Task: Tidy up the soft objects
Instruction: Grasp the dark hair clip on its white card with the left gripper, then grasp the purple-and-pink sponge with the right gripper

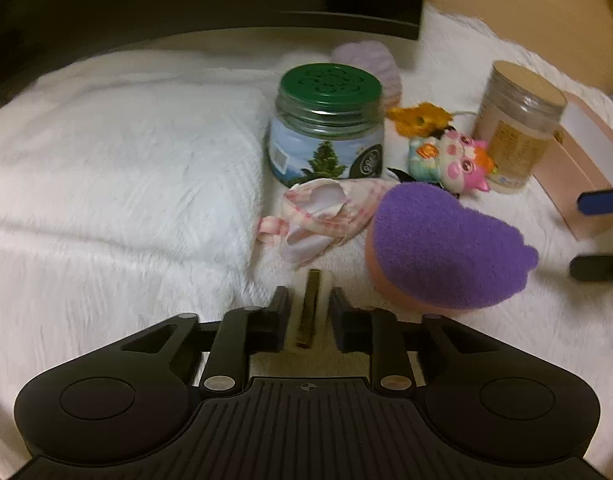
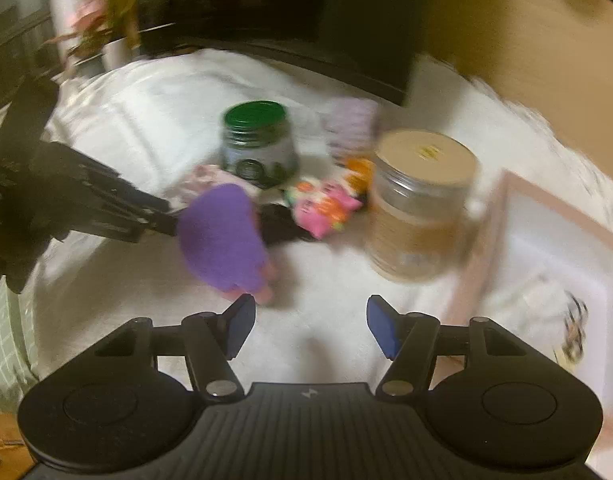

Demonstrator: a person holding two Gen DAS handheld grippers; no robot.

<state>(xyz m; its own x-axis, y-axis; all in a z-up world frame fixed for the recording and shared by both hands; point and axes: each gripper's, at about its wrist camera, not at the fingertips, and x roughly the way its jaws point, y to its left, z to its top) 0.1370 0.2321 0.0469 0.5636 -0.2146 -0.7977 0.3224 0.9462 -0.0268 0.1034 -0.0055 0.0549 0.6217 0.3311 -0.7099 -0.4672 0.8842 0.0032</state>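
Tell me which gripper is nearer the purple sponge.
Left. The left gripper sits right beside the purple sponge, its jaws narrow and empty. The right gripper hangs just short of it, jaws open.

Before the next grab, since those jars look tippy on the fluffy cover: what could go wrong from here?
The purple sponge lies close in front of the green-lidded jar and the tan-lidded jar; a wide reach by the open right claw could topple one. The left claw sits low over the white fluffy cover and might snag it.
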